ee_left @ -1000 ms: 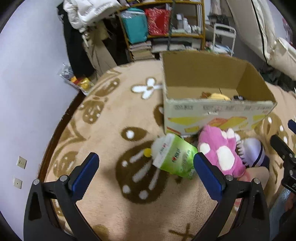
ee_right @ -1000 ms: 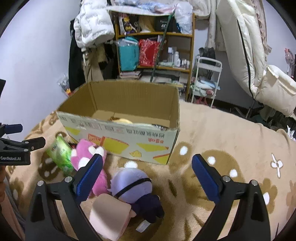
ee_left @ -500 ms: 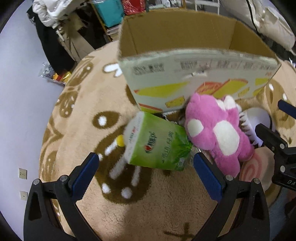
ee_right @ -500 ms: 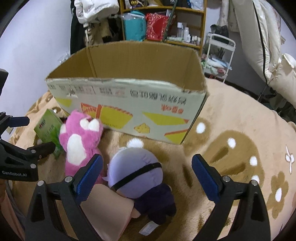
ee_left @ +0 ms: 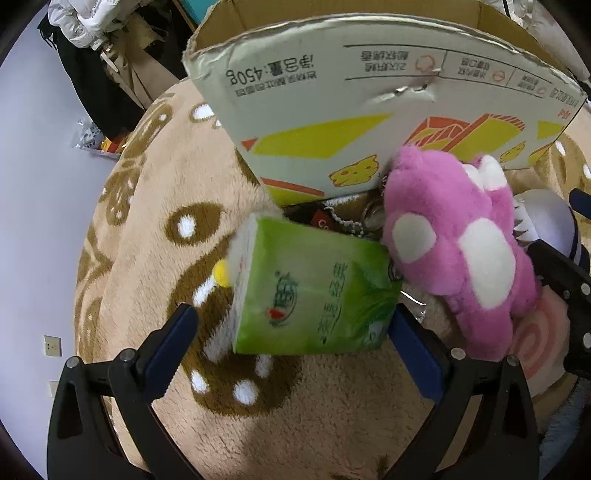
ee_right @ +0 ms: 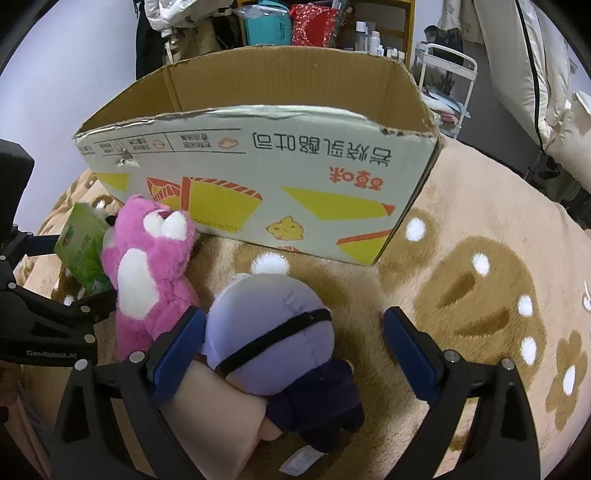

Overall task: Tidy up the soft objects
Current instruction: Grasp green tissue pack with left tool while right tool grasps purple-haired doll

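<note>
A green tissue pack point(ee_left: 314, 291) lies on the rug in front of the cardboard box point(ee_left: 369, 110). My left gripper point(ee_left: 295, 347) is open, its blue pads on either side of the pack's near end. A pink plush bear point(ee_left: 454, 236) lies to the pack's right. In the right wrist view the bear point(ee_right: 147, 258) and the tissue pack point(ee_right: 83, 247) sit at left. My right gripper point(ee_right: 293, 350) is open around a lavender-headed plush doll point(ee_right: 273, 339), which rests on a peach swirl cushion point(ee_right: 207, 417).
The beige rug point(ee_right: 480, 295) with brown flower patterns stretches to the right. Shelves point(ee_right: 314, 26) with bags and bottles, hanging coats and a white bedding pile stand behind the box. A keychain point(ee_left: 354, 221) lies between the box and the tissue pack.
Both grippers have dropped and moved forward toward the rug. The tissue pack now lies between the left pads, and the lavender doll lies between the right pads.
</note>
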`<state>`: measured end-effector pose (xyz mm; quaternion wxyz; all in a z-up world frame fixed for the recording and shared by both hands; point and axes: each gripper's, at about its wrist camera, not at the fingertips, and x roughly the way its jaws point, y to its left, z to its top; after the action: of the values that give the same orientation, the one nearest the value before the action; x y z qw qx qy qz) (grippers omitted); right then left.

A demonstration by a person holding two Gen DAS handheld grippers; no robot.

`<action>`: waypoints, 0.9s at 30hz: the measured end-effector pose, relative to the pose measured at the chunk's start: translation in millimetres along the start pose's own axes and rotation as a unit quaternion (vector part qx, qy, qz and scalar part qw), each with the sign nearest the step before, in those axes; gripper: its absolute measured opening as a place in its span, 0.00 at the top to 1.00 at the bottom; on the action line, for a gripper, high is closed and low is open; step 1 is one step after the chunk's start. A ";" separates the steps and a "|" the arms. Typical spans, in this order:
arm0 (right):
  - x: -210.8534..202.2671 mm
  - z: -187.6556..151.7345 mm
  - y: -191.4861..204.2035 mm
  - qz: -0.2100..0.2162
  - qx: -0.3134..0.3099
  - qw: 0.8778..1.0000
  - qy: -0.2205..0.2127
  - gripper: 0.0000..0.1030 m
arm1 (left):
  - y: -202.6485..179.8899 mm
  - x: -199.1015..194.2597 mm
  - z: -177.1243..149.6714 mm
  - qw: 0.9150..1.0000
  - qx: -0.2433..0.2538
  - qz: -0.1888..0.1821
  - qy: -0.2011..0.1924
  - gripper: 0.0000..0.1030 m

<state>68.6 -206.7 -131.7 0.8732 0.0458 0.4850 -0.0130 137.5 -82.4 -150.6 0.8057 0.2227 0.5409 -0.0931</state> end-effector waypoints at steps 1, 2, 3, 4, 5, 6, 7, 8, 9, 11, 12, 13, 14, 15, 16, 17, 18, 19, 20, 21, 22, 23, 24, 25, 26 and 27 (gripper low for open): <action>0.2 -0.1 -0.7 0.001 0.001 1.000 0.001 0.02 | -0.1 -0.1 0.4 1.000 0.000 0.001 -0.001 0.02; 0.7 -0.3 -0.2 0.002 0.001 1.000 0.002 0.03 | -0.4 -0.7 0.3 1.000 0.001 0.000 -0.003 0.02; 0.9 -1.0 -0.1 0.004 0.000 1.000 0.003 0.06 | -0.7 -1.7 0.0 1.000 0.003 0.000 -0.006 0.03; 1.3 -1.1 -0.3 0.008 0.000 1.000 0.005 0.08 | -1.3 -3.0 0.0 1.000 0.008 -0.001 -0.010 0.04; 2.1 -1.3 -0.5 0.012 0.000 1.000 0.007 0.10 | -2.7 -5.8 -0.3 1.000 0.014 -0.002 -0.017 0.08; 2.5 -1.7 0.4 0.016 0.000 1.000 0.009 0.13 | -4.6 -8.9 -0.7 1.000 0.019 0.000 -0.024 0.10; 2.3 -2.4 1.2 0.019 -0.001 1.000 0.010 0.15 | -5.6 -10.9 -0.6 0.999 0.023 0.002 -0.030 0.12; 2.2 -3.1 2.3 0.025 -0.001 1.000 0.011 0.19 | -6.9 -13.3 -0.7 0.999 0.029 0.003 -0.036 0.17; 2.2 -4.2 3.8 0.029 -0.001 0.999 0.013 0.22 | -7.8 -14.9 -1.2 0.999 0.031 0.000 -0.039 0.20; 3.5 -5.7 5.7 0.038 -0.001 0.999 0.018 0.28 | -8.7 -15.5 -2.1 0.999 0.034 -0.009 -0.038 0.26; 4.7 -6.1 6.4 0.040 -0.001 0.999 0.021 0.29 | -8.9 -15.7 -2.6 0.999 0.035 -0.009 -0.039 0.27; 5.6 -6.5 6.6 0.038 -0.002 0.999 0.022 0.29 | -8.8 -15.7 -3.0 0.999 0.035 -0.008 -0.040 0.27; 6.2 -6.6 6.3 0.038 -0.001 0.999 0.024 0.31 | -8.3 -16.3 -3.2 0.999 0.034 -0.009 -0.040 0.28; 6.7 -6.9 5.7 0.038 0.001 0.999 0.025 0.32 | -6.9 -16.1 -3.3 0.999 0.032 -0.012 -0.039 0.28; 7.6 -7.6 5.6 0.039 0.003 0.999 0.026 0.32 | -4.9 -16.4 -3.6 0.999 0.027 -0.017 -0.038 0.28; 7.8 -8.0 4.6 0.041 0.005 0.999 0.026 0.33 | -2.5 -17.2 -3.8 0.999 0.021 -0.021 -0.038 0.28; 7.6 -8.7 4.0 0.042 0.006 0.999 0.026 0.34 | 0.0 -18.5 -4.2 0.999 0.016 -0.021 -0.039 0.28; 7.3 -9.0 3.4 0.042 0.006 0.999 0.026 0.34 | 1.3 -20.0 -4.9 0.999 0.012 -0.021 -0.041 0.28; 6.7 -9.4 2.4 0.042 0.006 0.999 0.025 0.35 | 2.2 -21.1 -5.2 0.999 0.010 -0.022 -0.041 0.28; 6.0 -10.3 -0.9 0.042 0.006 0.999 0.024 0.36 | 3.2 -23.2 -6.0 0.999 0.005 -0.027 -0.042 0.28; 5.1 -10.5 -1.5 0.043 0.006 0.999 0.023 0.36 | 5.3 -25.4 -7.1 0.999 -0.001 -0.033 -0.043 0.28; 3.5 -10.5 -2.5 0.043 0.007 0.999 0.020 0.37 | 5.8 -27.3 -8.1 0.998 -0.005 -0.037 -0.044 0.28; 1.5 -9.4 -3.2 0.043 0.009 0.999 0.018 0.37 | 5.9 -29.6 -9.3 0.998 -0.008 -0.039 -0.044 0.28; -0.7 -8.7 -3.8 0.042 0.009 0.999 0.014 0.37 | 6.4 -32.0 -10.5 0.998 -0.011 -0.041 -0.046 0.28; -3.8 -8.1 -4.7 0.039 0.010 0.999 0.008 0.37 | 7.5 -35.6 -12.1 0.998 -0.014 -0.042 -0.050 0.28; -6.8 -7.9 -5.3 0.037 0.010 0.999 0.003 0.37 | 8.1 -37.0 -12.6 0.998 -0.016 -0.043 -0.052 0.28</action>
<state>57.9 -211.4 -130.4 0.8712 0.0725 0.4854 0.0150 115.5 -72.9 -118.7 0.8314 0.1811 0.5089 -0.1304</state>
